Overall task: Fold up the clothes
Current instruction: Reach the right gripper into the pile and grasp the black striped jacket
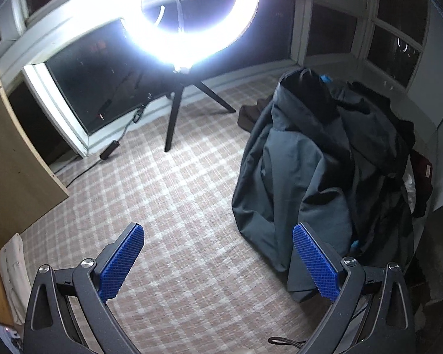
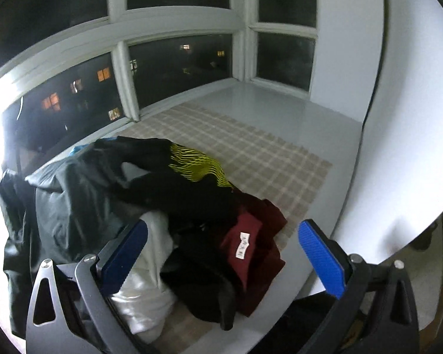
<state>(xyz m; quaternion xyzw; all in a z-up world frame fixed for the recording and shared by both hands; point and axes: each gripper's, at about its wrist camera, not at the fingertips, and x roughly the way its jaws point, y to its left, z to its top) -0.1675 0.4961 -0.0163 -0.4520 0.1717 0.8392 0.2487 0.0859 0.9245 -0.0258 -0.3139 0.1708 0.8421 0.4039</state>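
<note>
A heap of clothes lies on a checked mat (image 1: 174,194). On top is a grey-green jacket (image 1: 298,165), which also shows in the right wrist view (image 2: 68,194). That view also shows a black garment with yellow stripes (image 2: 192,165), a dark red garment with a white label (image 2: 251,244) and a white garment (image 2: 150,280). My left gripper (image 1: 218,259) is open and empty above the mat, left of the jacket. My right gripper (image 2: 224,256) is open and empty, just above the near side of the heap.
A lit ring light on a black tripod (image 1: 186,97) stands on the mat by the window, with a cable (image 1: 112,150) trailing left. A wooden board (image 1: 11,159) stands at the left. White windowsill (image 2: 268,103) and wall (image 2: 378,147) lie beyond the mat.
</note>
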